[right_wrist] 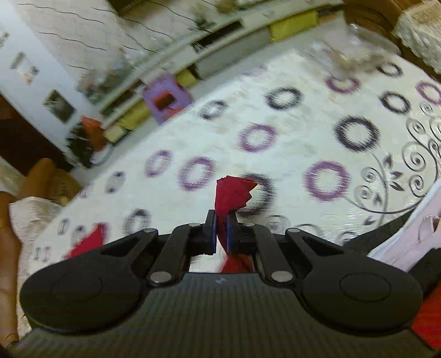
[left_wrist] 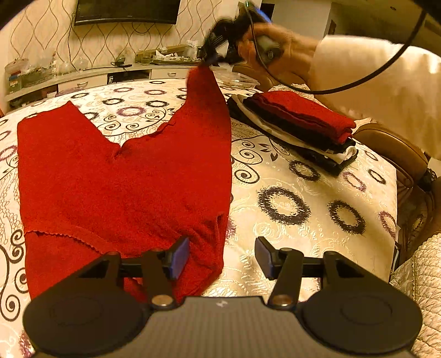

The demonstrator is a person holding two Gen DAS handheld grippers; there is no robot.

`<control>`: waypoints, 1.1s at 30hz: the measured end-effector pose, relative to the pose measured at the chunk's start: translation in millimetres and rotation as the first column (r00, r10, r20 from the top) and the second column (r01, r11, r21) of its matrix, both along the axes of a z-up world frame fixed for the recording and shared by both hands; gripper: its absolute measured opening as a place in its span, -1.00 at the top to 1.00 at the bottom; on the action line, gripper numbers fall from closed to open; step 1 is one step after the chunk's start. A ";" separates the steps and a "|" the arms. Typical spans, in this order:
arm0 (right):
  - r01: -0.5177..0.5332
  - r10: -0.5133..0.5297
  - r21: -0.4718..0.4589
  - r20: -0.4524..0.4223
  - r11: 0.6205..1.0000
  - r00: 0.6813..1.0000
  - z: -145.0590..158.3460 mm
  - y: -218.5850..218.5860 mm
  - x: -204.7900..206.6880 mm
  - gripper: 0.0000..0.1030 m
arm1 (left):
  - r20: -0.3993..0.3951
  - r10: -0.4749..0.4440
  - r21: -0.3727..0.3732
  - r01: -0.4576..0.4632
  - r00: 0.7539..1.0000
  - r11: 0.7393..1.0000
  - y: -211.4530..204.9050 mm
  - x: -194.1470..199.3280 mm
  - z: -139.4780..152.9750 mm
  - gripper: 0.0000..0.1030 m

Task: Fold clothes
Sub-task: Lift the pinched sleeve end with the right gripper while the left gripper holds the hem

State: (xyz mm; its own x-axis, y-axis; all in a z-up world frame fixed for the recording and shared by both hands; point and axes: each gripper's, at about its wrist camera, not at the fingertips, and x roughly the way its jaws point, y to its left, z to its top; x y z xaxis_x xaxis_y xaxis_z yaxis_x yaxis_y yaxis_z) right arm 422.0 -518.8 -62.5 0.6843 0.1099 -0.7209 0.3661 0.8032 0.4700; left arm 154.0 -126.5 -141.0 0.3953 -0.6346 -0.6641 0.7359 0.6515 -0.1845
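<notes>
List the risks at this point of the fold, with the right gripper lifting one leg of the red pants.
1. The right gripper pinches only a small tip of the red pants; that tip may slip out mid-swing.
2. The left gripper is open at the waist end, holding nothing, so the garment may drag across the patterned cloth.
3. The folded stack lies close beside the raised leg and could be brushed.

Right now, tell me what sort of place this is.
Probably a home living room: a wall-mounted TV hangs above a cluttered low cabinet, and a patterned cloth covers the surface holding red pants and a stack of folded clothes.
</notes>
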 end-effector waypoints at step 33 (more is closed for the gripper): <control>-0.258 0.240 -0.092 -0.174 0.962 0.955 -64.8 377.3 207.1 0.07 | -0.124 -0.024 -0.229 -0.005 0.992 0.974 40.7 15.0 -18.0 -0.12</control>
